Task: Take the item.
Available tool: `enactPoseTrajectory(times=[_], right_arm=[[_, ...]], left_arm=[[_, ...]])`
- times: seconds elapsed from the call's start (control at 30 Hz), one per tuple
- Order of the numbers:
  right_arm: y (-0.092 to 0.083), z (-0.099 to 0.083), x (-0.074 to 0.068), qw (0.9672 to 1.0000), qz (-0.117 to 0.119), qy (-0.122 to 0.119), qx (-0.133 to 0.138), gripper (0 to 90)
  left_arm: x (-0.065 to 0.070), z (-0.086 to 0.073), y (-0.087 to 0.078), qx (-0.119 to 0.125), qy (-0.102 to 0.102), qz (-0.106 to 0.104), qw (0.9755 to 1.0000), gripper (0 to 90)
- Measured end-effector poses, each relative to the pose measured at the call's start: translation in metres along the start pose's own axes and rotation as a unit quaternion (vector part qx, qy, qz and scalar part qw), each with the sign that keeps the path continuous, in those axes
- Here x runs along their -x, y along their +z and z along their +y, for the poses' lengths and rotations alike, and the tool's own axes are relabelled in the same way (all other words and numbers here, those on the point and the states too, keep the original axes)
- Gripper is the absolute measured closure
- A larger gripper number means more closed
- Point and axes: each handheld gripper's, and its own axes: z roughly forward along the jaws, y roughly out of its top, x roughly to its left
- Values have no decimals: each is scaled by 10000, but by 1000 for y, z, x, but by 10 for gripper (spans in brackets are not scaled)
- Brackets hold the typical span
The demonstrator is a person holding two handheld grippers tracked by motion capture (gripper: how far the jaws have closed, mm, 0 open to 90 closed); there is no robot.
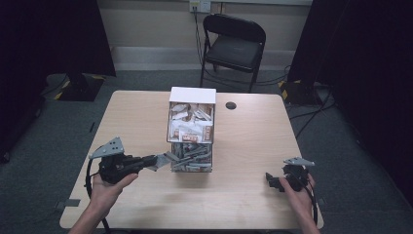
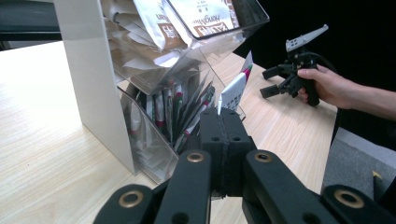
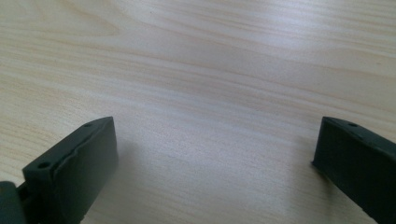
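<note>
A clear two-tier dispenser (image 1: 191, 129) with a white back stands mid-table. Its upper bin holds white and brown sachets (image 2: 196, 18); its lower bin holds upright stick packets (image 2: 180, 114). My left gripper (image 1: 159, 161) is at the lower bin's front left corner, shut on a white stick packet (image 2: 234, 89) with a red and green end that rises from between its jaws (image 2: 223, 119). My right gripper (image 1: 272, 181) rests low at the table's right front, far from the dispenser. Its jaws stand wide open over bare wood (image 3: 215, 149) with nothing between them.
A small black round mark (image 1: 231, 105) lies on the table behind the dispenser to its right. A black folding chair (image 1: 233, 46) stands beyond the far edge. The person's right hand and its gripper (image 2: 280, 79) appear past the dispenser in the left gripper view.
</note>
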Motion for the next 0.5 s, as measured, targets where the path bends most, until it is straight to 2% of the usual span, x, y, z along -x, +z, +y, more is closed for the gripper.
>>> enactPoseTrajectory(times=[0.17,0.5], right_arm=[[0,0,0,10000,1,0,-1,0],[0,0,0,10000,0,-2,1,0]], left_arm=[[-4,-2,-7,79,-41,95,9999,900],[-13,-3,-15,47,-70,294,9995,900]])
